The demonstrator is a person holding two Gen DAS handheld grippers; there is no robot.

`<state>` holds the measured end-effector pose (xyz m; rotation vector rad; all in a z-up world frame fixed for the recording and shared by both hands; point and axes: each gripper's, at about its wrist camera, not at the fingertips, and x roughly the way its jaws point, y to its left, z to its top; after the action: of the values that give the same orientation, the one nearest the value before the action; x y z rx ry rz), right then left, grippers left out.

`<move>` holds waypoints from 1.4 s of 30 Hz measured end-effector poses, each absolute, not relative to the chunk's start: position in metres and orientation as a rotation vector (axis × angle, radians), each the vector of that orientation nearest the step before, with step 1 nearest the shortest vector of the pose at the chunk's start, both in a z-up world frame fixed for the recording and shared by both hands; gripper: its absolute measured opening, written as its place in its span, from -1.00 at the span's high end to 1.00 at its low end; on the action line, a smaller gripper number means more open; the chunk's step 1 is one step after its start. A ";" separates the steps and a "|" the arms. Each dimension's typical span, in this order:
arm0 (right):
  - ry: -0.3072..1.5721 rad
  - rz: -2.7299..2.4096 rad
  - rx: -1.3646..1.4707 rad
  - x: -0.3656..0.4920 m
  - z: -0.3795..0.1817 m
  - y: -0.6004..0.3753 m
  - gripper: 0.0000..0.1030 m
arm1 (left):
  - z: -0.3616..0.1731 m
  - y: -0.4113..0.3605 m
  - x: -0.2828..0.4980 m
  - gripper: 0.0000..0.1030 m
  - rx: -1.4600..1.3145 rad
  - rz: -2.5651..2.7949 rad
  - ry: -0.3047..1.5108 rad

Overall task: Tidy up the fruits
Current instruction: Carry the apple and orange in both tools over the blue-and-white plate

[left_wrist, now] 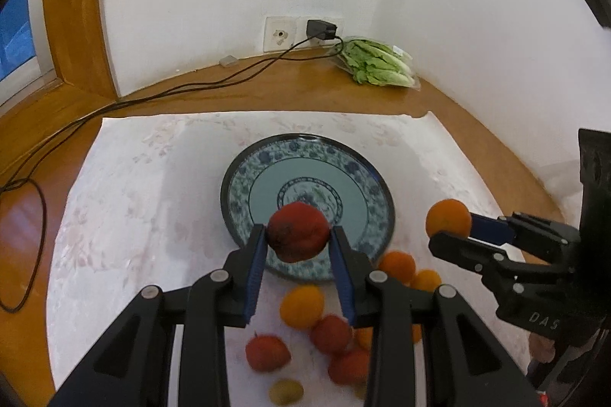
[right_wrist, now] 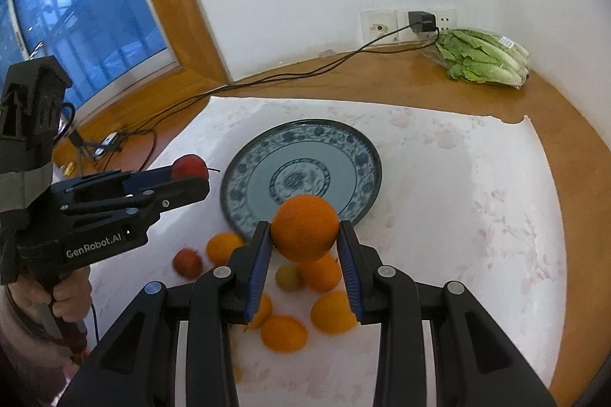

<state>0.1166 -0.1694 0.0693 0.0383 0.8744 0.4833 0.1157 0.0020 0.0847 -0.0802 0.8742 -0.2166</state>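
Note:
My left gripper (left_wrist: 298, 235) is shut on a red fruit (left_wrist: 298, 230) and holds it above the near rim of the blue patterned plate (left_wrist: 263, 170). My right gripper (right_wrist: 304, 233) is shut on an orange (right_wrist: 305, 227) above the plate's (right_wrist: 343, 143) near edge. In the left wrist view the right gripper (left_wrist: 450, 225) with its orange (left_wrist: 448, 217) is to the right of the plate. In the right wrist view the left gripper (right_wrist: 193, 174) with its red fruit (right_wrist: 189, 165) is left of the plate. Several oranges (right_wrist: 283, 332) and red fruits (left_wrist: 266, 352) lie on the white cloth before the plate.
A bag of lettuce (left_wrist: 376, 63) lies at the back corner by the wall. A charger (left_wrist: 321, 29) sits in a wall socket, and its cable (left_wrist: 152, 97) runs left across the wooden top. A small greenish fruit (right_wrist: 288, 277) lies among the oranges. The white cloth (left_wrist: 126, 185) covers the table.

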 end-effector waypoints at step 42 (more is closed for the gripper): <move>0.973 0.446 -0.013 0.204 0.011 -0.143 0.30 | 0.021 -0.008 0.196 0.33 -0.076 -0.140 0.993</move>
<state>0.2042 -0.1430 0.0114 -0.0125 0.9734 0.4462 0.1959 -0.0077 0.0214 -0.0765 0.9930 -0.1400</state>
